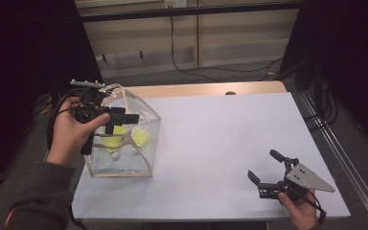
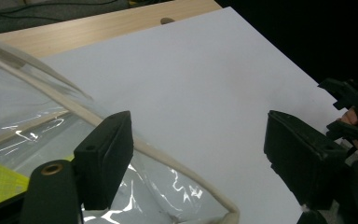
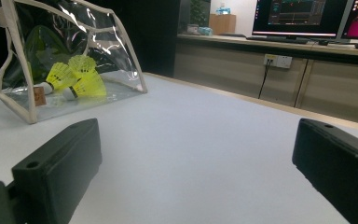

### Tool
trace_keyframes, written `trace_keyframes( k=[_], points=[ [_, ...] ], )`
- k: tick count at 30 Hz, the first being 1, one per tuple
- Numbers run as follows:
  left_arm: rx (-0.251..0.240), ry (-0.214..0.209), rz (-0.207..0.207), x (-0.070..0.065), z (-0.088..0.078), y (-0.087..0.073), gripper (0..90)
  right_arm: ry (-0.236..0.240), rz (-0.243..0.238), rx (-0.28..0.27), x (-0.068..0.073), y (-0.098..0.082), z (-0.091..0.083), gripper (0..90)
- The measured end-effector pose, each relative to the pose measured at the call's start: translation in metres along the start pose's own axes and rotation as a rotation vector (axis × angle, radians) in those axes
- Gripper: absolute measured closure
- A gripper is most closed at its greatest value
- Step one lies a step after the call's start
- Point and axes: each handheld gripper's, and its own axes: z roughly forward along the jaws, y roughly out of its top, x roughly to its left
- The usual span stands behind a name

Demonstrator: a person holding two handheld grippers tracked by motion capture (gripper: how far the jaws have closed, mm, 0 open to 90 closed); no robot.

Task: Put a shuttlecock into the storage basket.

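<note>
The left gripper (image 1: 120, 116), jaws wide and empty, hovers over the clear pouch (image 1: 124, 143) of yellow shuttlecocks (image 1: 117, 139); next comes withdrawing, probably.

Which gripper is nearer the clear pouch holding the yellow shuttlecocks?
Left. The left gripper hangs over the open top of the clear pouch, jaws open. The right gripper rests far off near the table's opposite front corner, jaws open and empty.
</note>
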Motion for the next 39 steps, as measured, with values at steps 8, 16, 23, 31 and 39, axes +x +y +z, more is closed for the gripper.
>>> trace_keyframes(
  k=[8, 16, 23, 31, 39],
  points=[
    [-0.021, -0.025, 0.022, -0.009, 0.008, -0.004, 17.5, 0.0, 0.0, 0.0, 0.0, 0.0, 0.0, 1.0],
    [-0.043, -0.043, 0.034, -0.013, 0.013, -0.011, 15.1, 0.002, 0.001, -0.001, 0.0, 0.0, 0.0, 1.0],
    [-0.059, -0.059, 0.042, -0.018, 0.015, -0.014, 13.7, 0.001, -0.002, 0.0, 0.0, 0.0, 0.0, 1.0],
    [-0.064, -0.064, 0.055, -0.023, 0.012, -0.011, 13.4, 0.003, -0.001, 0.002, 0.0, 0.0, 0.0, 1.0],
    [-0.069, -0.076, 0.046, -0.026, 0.016, -0.012, 13.1, 0.004, 0.003, 0.003, 0.001, 0.0, 0.0, 1.1]
  ],
)
